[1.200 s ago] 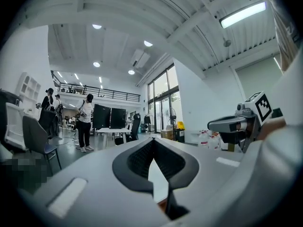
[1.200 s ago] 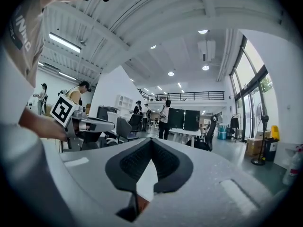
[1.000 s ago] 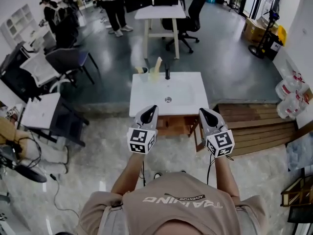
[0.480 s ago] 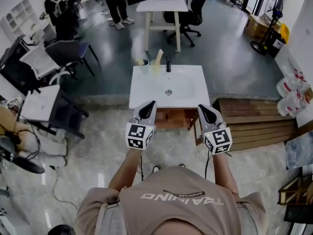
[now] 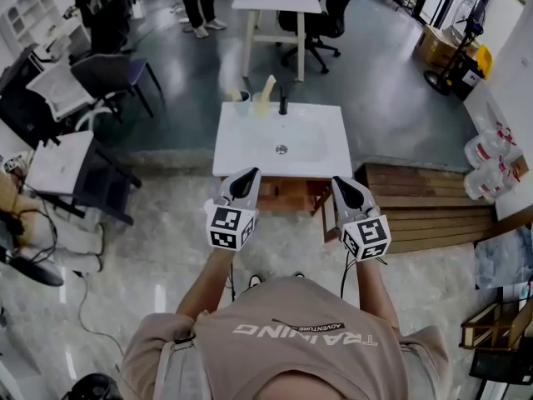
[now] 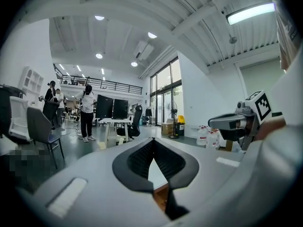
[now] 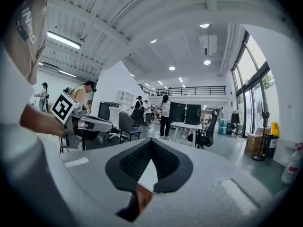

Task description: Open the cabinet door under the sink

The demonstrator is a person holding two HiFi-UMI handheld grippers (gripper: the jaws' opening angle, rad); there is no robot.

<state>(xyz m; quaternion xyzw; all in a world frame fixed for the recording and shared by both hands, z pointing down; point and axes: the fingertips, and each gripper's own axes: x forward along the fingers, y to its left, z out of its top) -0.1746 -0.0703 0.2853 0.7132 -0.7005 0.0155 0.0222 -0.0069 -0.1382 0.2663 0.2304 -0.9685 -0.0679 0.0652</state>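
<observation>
A white sink top sits on a wooden cabinet straight ahead in the head view. A wooden panel juts out at the cabinet's right front; I cannot tell if it is the door. My left gripper hovers before the cabinet's left front, jaws shut and holding nothing. My right gripper hangs at the right front, also shut and empty. In the left gripper view the tips meet, with the right gripper beside them. The right gripper view shows its shut tips and the left gripper.
A faucet and a few small items stand at the sink's far edge. A wooden platform lies to the right, with water bottles beyond. Desks and chairs crowd the left. A white table stands behind.
Both grippers stay side by side before the cabinet, shut throughout. Only the head view has drifted slightly, so the sink sits a little further left in the picture.
</observation>
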